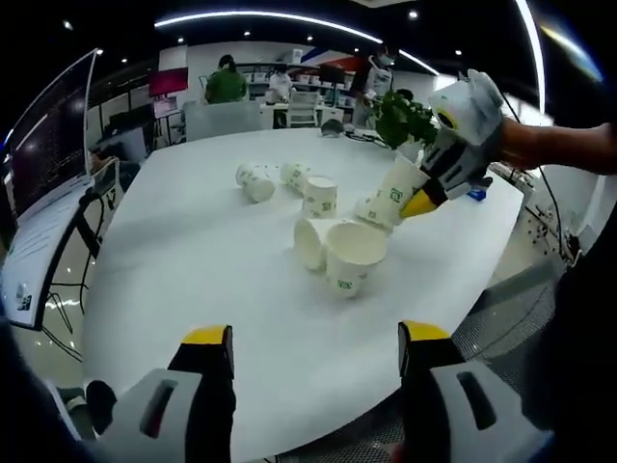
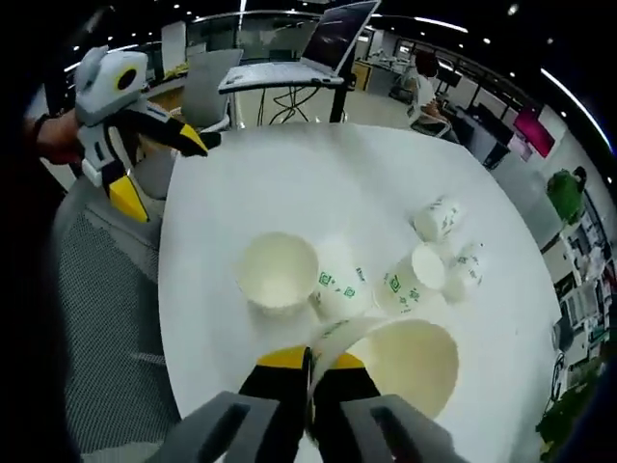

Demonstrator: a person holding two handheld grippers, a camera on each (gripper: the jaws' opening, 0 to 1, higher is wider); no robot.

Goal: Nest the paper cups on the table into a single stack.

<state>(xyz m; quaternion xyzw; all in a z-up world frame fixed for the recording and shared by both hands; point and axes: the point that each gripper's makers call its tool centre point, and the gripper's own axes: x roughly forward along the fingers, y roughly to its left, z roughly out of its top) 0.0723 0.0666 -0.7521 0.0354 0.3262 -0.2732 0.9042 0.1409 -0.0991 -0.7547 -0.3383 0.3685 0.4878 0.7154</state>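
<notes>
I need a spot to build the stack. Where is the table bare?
The table is bare between the left gripper and the cups, and along its monitor-side edge. It is crowded mid-table, where the right gripper holds a cup beside the cluster.

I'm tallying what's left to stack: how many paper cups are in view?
6 paper cups. One is pinched at its rim by the right gripper; two sit together nearest it; one is just beyond; two lie farthest. Others may be hidden.

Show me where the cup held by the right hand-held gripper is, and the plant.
held cup [image 2: 410,362], right gripper view, its inner wall.
plant [image 1: 403,118], left gripper view, its leaves.
</notes>
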